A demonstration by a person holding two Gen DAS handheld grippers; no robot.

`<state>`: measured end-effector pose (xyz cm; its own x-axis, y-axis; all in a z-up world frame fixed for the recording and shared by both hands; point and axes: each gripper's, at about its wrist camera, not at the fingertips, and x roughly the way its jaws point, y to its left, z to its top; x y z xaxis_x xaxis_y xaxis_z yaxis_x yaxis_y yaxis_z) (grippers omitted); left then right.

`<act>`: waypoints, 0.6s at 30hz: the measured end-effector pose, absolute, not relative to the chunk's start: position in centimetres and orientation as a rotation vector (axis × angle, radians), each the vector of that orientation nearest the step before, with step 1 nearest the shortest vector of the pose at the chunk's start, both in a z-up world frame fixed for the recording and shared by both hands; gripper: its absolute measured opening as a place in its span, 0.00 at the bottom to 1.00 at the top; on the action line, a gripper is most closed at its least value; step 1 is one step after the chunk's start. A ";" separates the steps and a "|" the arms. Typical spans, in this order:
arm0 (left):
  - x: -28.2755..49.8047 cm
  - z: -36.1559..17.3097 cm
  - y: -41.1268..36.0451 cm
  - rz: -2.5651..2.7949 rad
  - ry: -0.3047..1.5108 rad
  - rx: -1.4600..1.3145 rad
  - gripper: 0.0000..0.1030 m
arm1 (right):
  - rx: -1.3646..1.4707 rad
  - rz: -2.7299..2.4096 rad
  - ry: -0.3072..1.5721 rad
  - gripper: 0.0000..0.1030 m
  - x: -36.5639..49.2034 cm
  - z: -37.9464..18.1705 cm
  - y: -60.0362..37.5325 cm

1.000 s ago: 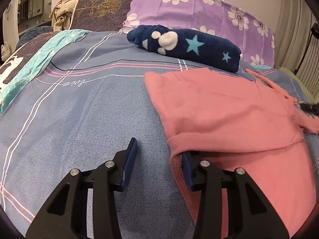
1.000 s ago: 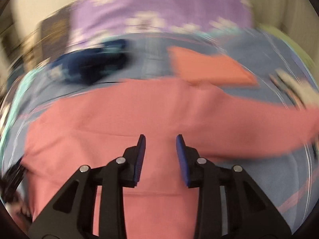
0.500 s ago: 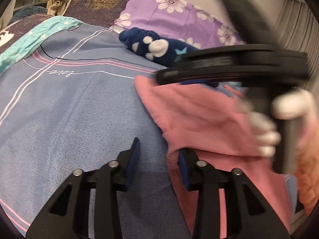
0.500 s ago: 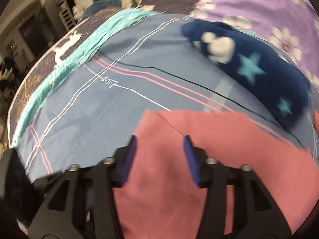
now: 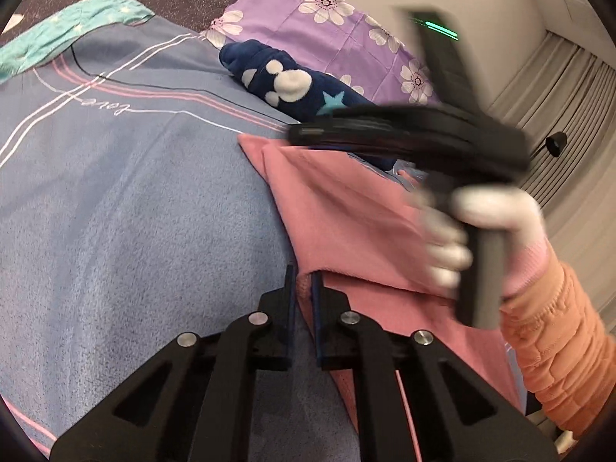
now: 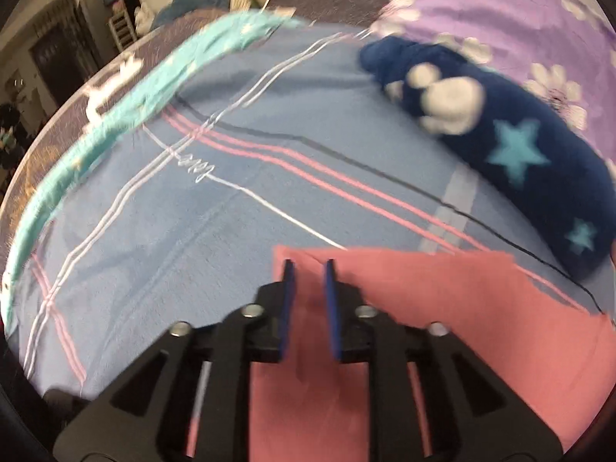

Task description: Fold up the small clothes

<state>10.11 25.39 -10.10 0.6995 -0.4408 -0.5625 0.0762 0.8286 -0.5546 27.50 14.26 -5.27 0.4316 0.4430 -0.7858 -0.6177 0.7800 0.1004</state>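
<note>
A pink garment (image 5: 346, 208) lies on the blue bedsheet (image 5: 134, 200). My left gripper (image 5: 302, 281) is shut on the garment's near left edge, where a fold hangs over. My right gripper (image 6: 310, 269) is narrowly closed over the garment's far left corner (image 6: 292, 258), with cloth between its blue pads. In the left wrist view the right gripper's black body (image 5: 415, 142), held by a white-gloved hand (image 5: 481, 231), hangs blurred above the garment.
A navy plush blanket roll (image 6: 492, 131) with stars lies behind the garment, in front of a purple flowered pillow (image 5: 327, 19). A teal cloth strip (image 6: 134, 100) runs along the bed's left side. Curtains (image 5: 569, 115) hang at the right.
My left gripper has closed on the garment's near edge. My right gripper has swung from over the garment's middle to its far left corner and narrowed on it.
</note>
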 end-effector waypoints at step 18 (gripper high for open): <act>12.5 -4.7 16.3 -0.344 0.746 -0.185 0.16 | 0.387 0.401 1.015 0.15 20.2 -11.7 -19.5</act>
